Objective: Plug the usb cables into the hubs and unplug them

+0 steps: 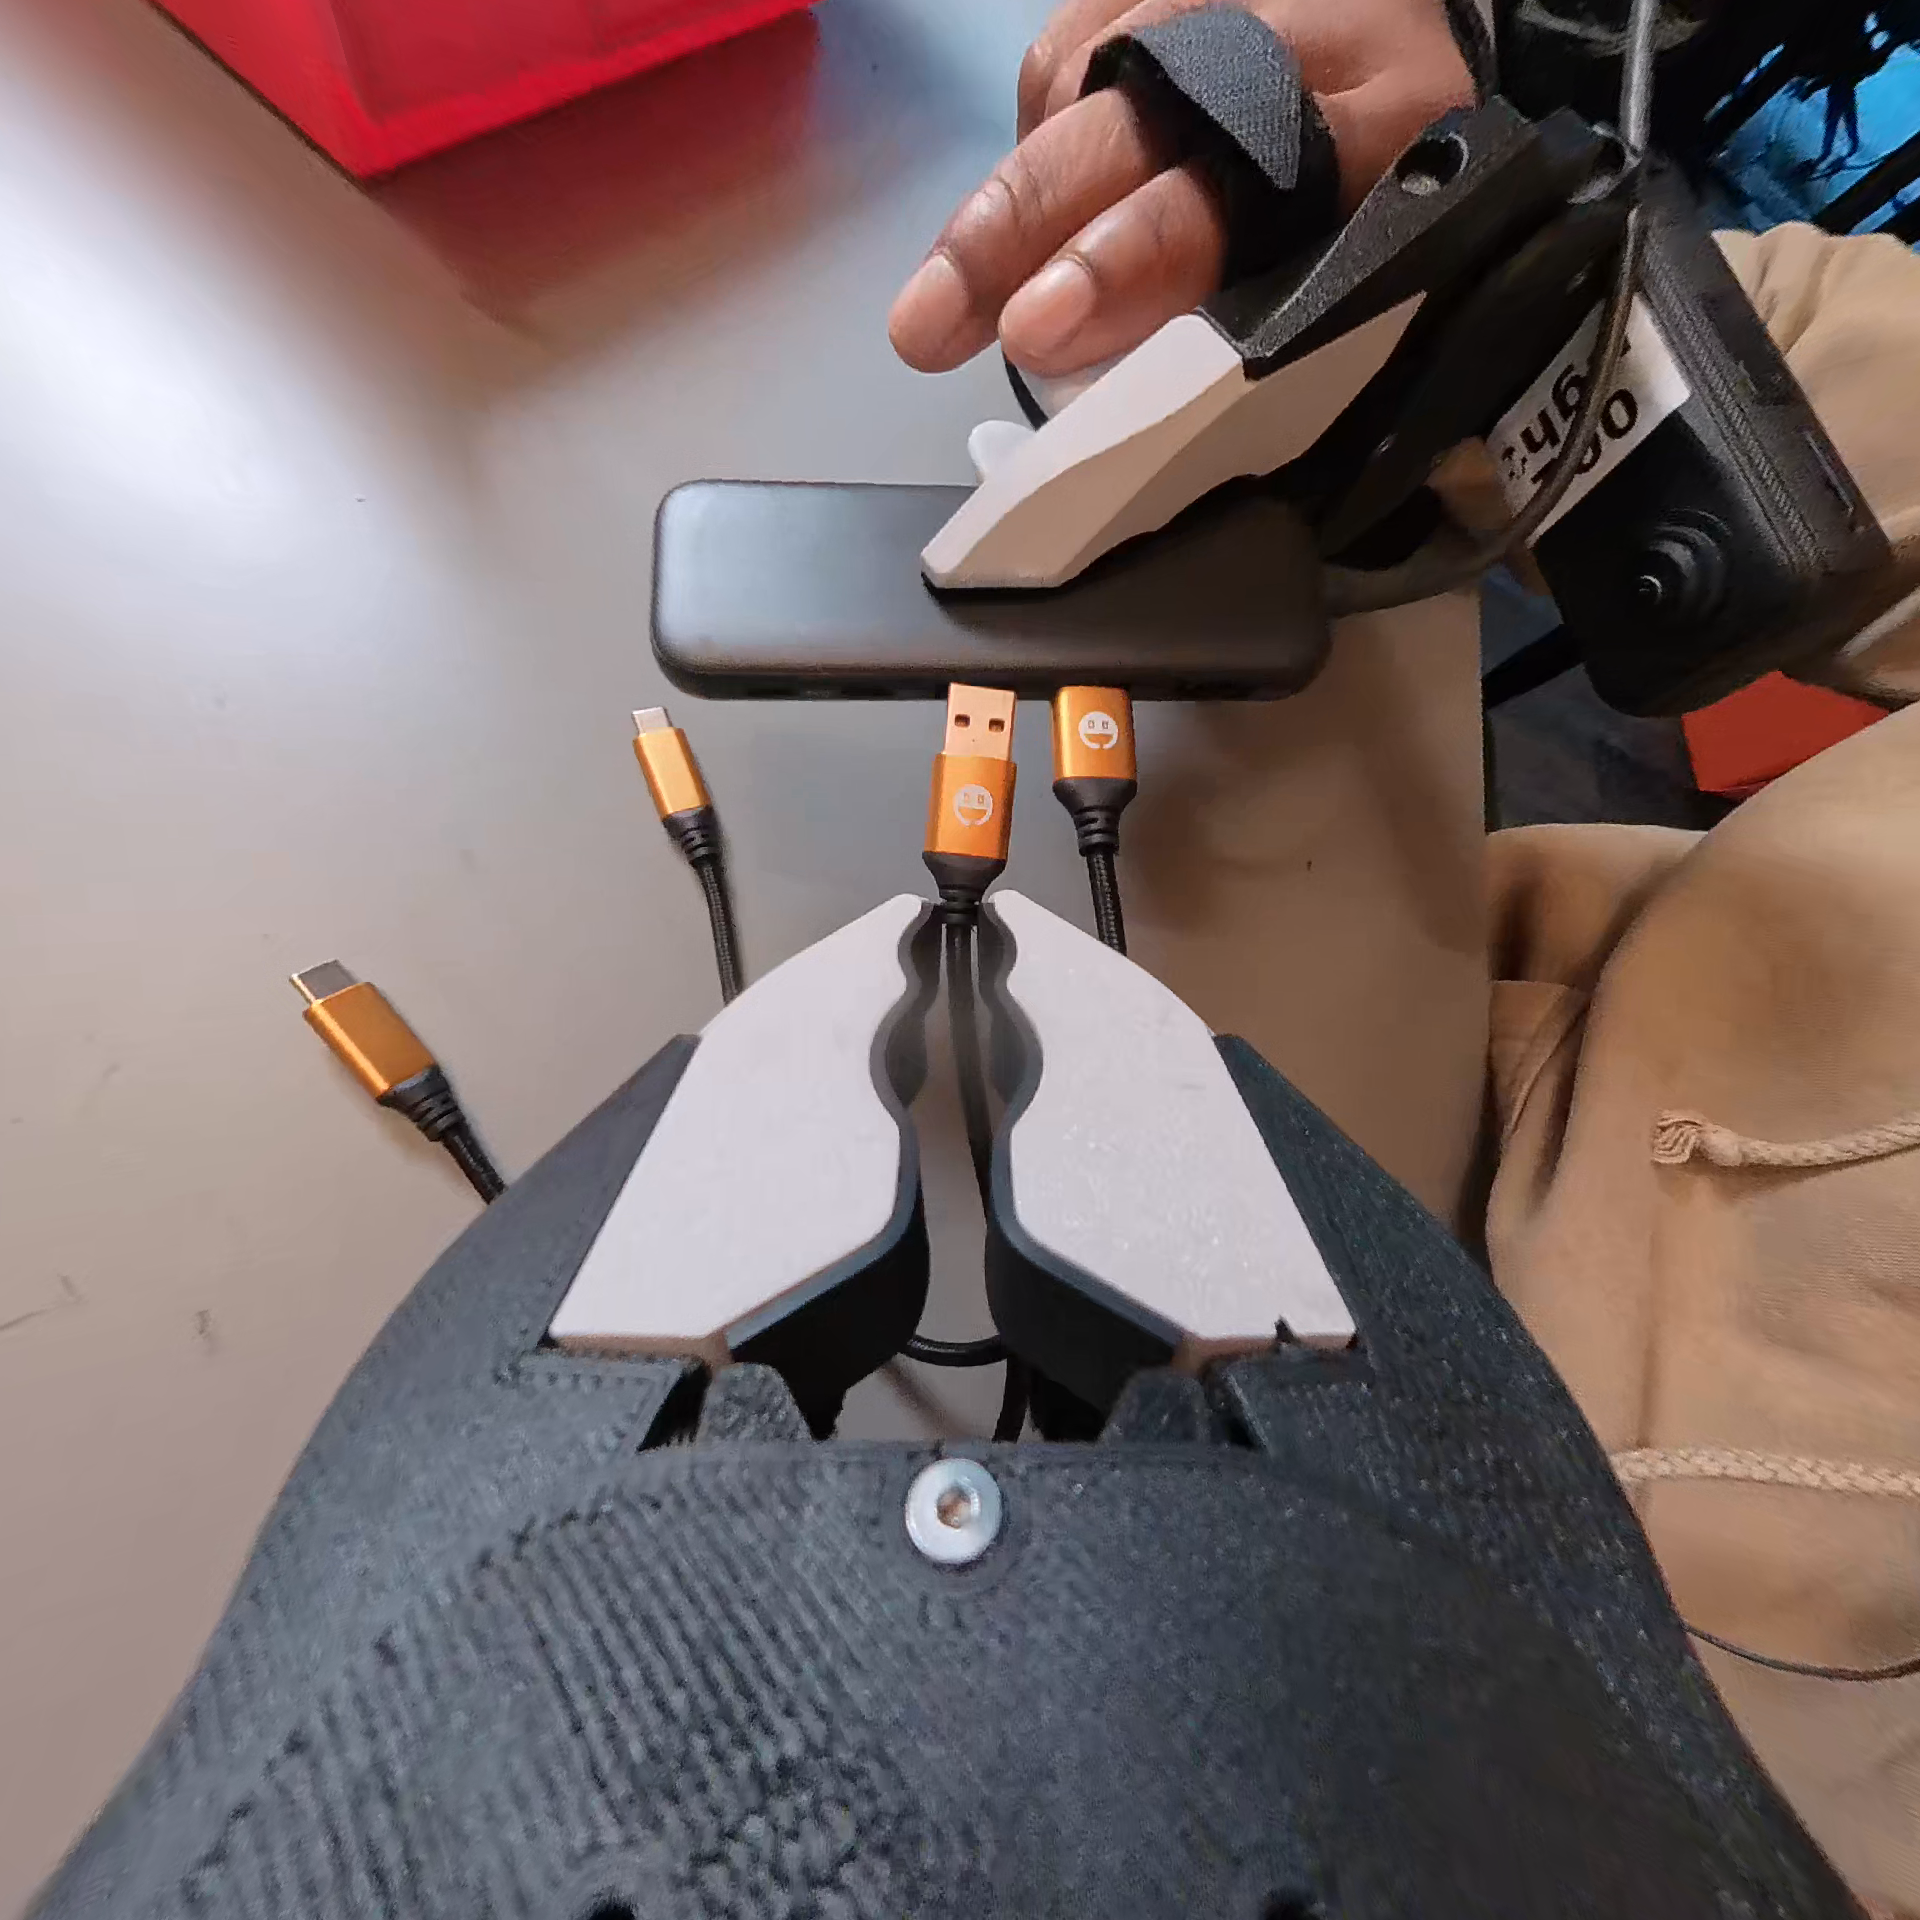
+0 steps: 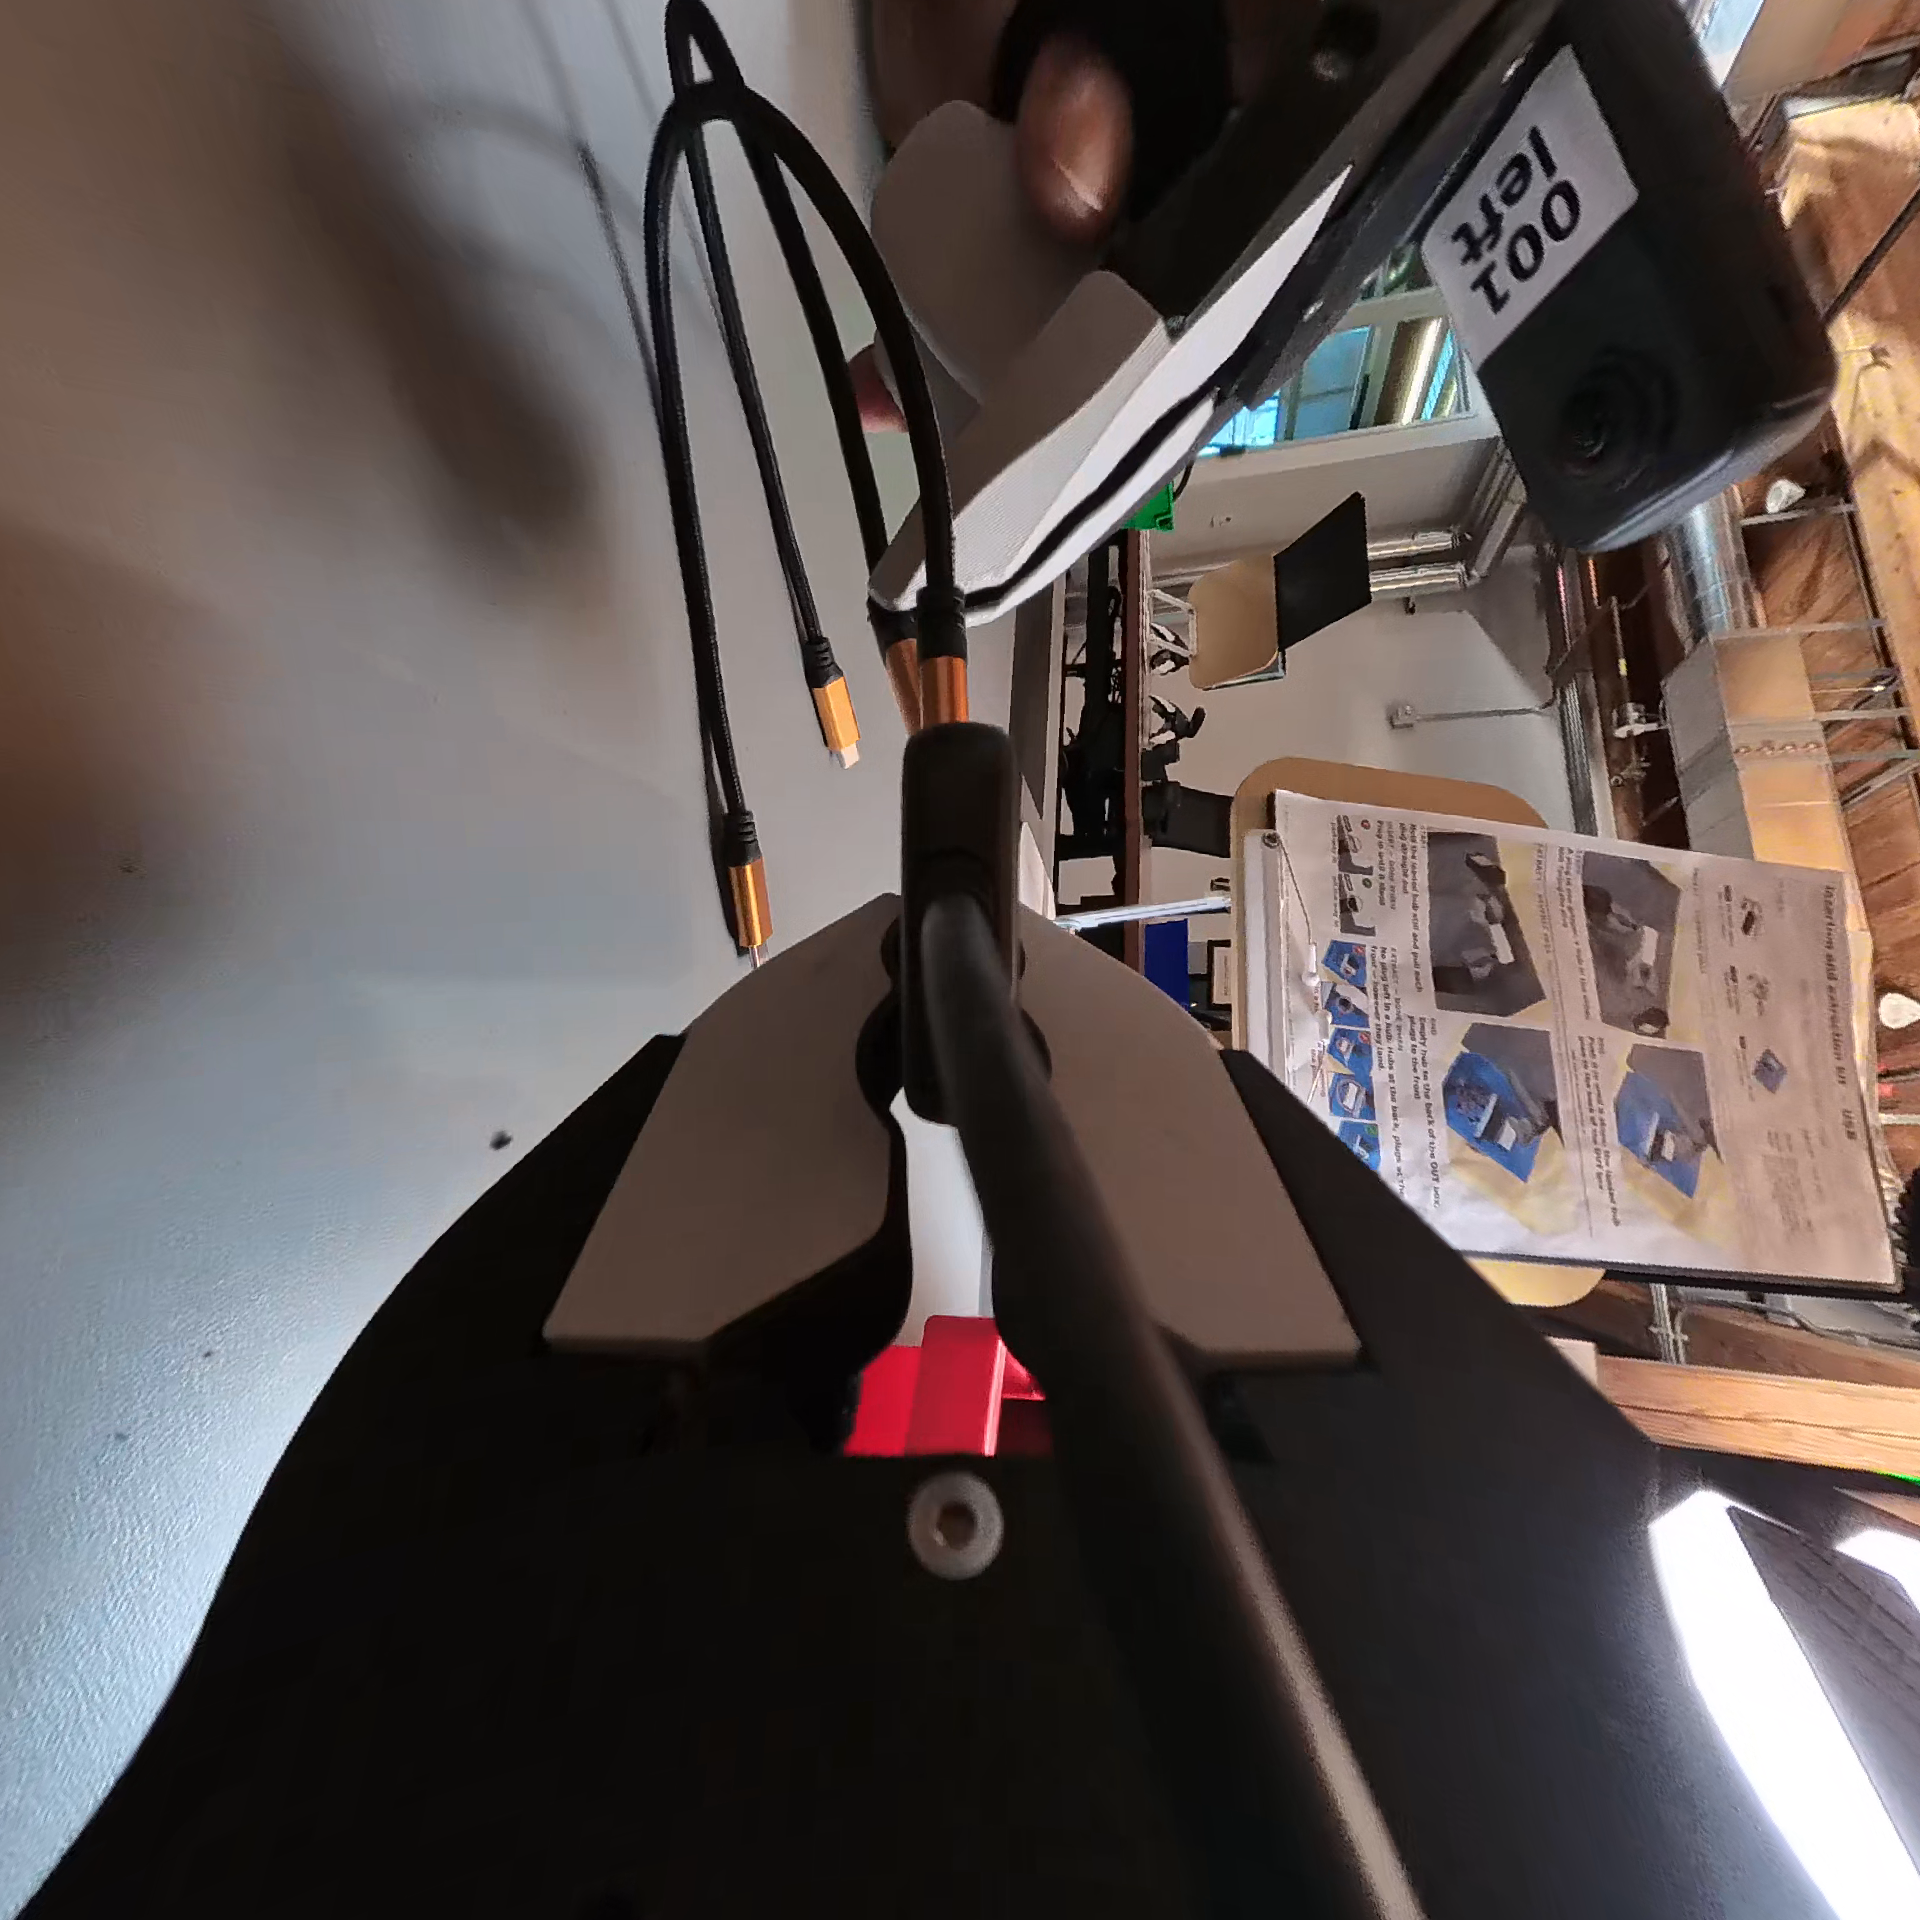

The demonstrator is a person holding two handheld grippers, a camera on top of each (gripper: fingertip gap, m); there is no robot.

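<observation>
My left gripper point(image 1: 958, 902) has its grey jaws pinched nearly together on the black braided cable just behind an orange-sleeved USB-A plug point(image 1: 970, 790). The plug sticks out past the fingertips, its metal tip right at the front edge of the flat dark grey rectangular hub point(image 1: 810, 582); I cannot tell whether the tip has entered a port. Just to its right, a second orange USB-A plug point(image 1: 1093, 746) sits seated in the hub. My right gripper point(image 2: 954, 914) is clamped on the hub itself: in the left wrist view one grey finger lies flat on the hub's top face, and in the right wrist view the hub appears edge-on between the jaws, with its own smooth black lead point(image 2: 1049, 1143) running back over the right finger. Two loose orange USB-C plugs point(image 1: 369, 1029) point(image 1: 670, 769) lie on the grey table point(image 1: 260, 623), left of the hub and apart from it. A red bin point(image 1: 499, 73) stands farther off.
</observation>
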